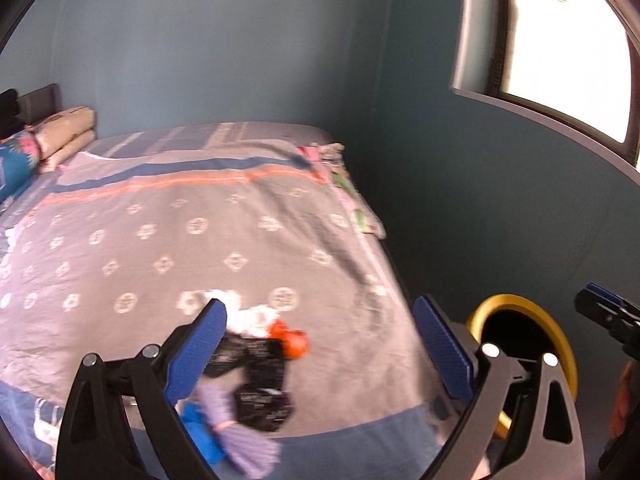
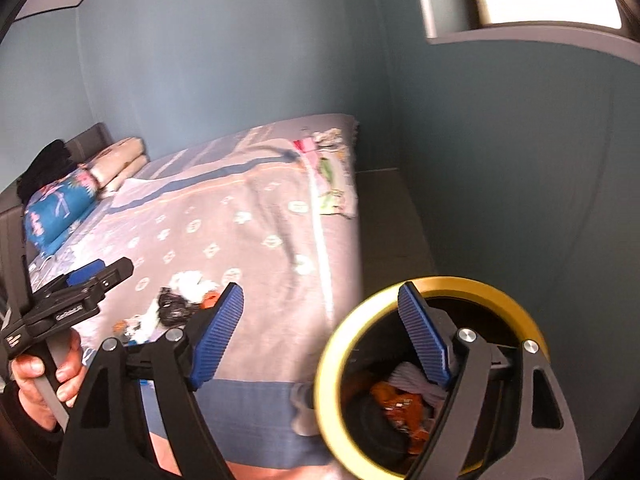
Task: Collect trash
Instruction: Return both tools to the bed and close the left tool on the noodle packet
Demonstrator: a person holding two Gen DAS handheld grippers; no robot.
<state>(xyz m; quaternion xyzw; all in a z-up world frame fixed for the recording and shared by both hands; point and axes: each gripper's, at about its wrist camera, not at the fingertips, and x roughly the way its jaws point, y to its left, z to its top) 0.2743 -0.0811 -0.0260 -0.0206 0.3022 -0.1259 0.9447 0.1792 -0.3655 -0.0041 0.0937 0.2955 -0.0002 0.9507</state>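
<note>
Both jaws gaping empty, the left gripper [image 1: 320, 344] is facing bed litter [image 1: 256, 364] while the right gripper [image 2: 320, 344] is straddling the bin's yellow rim [image 2: 332, 344]; a knock risks tipping it.

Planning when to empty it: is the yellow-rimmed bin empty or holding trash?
Holding trash: the bin shows orange and purple wrappers inside, below its rim.

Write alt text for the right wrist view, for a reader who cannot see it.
The open right gripper hangs empty over a yellow-rimmed bin holding orange and purple trash, beside a bed. More litter lies on the bedspread, and the hand-held left gripper shows at left.
</note>
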